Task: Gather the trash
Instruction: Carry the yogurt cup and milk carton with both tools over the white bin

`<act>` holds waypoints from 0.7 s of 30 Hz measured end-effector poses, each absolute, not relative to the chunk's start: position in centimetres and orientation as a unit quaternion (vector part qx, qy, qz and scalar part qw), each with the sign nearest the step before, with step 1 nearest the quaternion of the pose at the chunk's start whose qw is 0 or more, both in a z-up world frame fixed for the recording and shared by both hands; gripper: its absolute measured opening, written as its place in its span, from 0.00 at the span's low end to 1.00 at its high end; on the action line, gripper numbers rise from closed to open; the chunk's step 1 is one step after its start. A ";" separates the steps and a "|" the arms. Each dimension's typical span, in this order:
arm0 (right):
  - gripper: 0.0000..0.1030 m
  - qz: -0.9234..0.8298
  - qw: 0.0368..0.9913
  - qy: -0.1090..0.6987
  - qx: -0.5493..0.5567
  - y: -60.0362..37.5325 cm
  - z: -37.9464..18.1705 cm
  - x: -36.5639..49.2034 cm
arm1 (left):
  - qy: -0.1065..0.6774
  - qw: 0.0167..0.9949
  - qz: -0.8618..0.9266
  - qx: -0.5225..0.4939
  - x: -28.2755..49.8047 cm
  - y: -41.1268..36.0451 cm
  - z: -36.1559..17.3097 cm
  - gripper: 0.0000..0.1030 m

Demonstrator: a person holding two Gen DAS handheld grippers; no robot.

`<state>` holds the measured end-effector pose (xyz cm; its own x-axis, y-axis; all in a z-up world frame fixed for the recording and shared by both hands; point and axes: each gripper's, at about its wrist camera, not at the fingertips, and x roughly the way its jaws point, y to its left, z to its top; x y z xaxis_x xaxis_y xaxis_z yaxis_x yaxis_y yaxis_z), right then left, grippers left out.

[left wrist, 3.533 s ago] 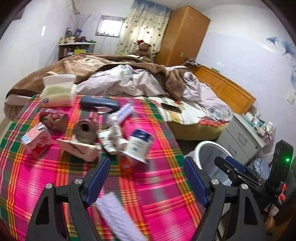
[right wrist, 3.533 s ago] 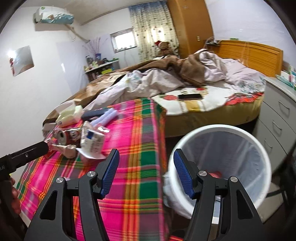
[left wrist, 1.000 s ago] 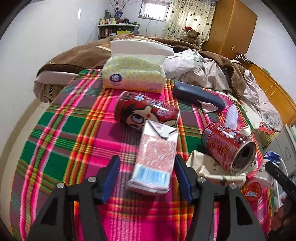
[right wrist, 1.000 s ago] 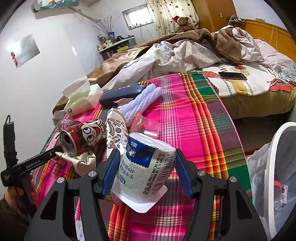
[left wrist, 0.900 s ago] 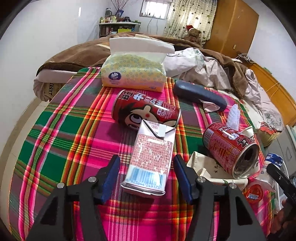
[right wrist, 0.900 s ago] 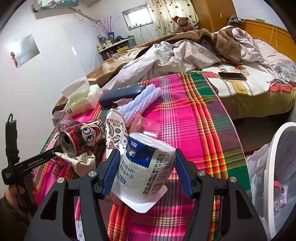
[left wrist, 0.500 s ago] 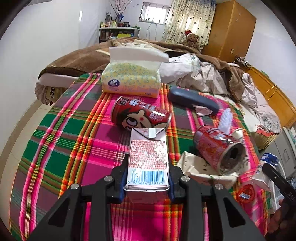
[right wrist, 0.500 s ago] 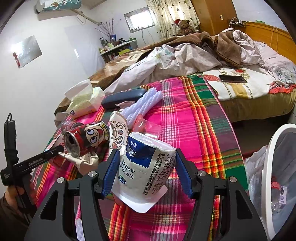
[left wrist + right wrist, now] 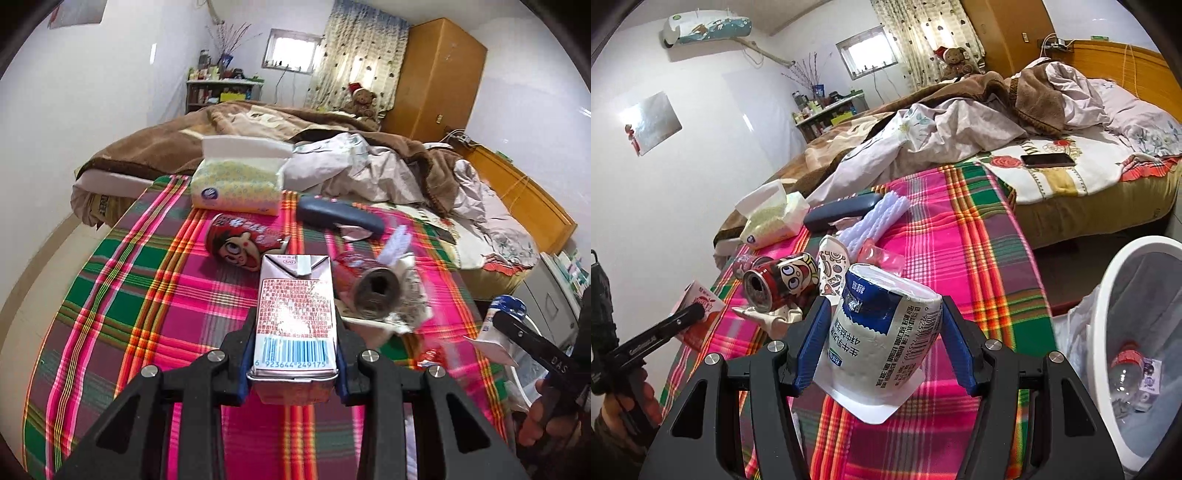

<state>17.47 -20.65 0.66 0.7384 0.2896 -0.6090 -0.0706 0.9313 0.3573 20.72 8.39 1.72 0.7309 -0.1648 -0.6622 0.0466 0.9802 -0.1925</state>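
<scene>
Claws on both sides are full: the left claw is clamped on a pink drink carton, lifted over the plaid surface; the right claw grips a white-and-blue milk pouch. Two red cans lie behind, and a white bin stands just beside the surface.

1. White walls enclose the bedroom; a small bright window sits at top centre.
2. Patterned curtains hang right of it, beside a tall wooden wardrobe.
3. An unmade bed fills the right half, its wooden headboard at upper right.
4. An air conditioner is mounted at upper left.
5. A cluttered shelf stands under the window.
</scene>
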 end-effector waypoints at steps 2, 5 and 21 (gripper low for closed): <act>0.59 0.098 0.921 0.344 0.154 -20.9 1.0 16.8 | 0.355 0.930 -0.066 -0.074 19.9 7.4 2.3 0.34; 0.59 0.094 0.923 0.339 0.153 -21.4 1.4 16.2 | 0.345 0.932 -0.087 -0.068 18.7 5.8 3.2 0.34; 0.59 0.047 0.938 0.305 0.158 -27.6 3.2 11.8 | 0.329 0.925 -0.188 -0.026 14.7 -5.3 4.9 0.34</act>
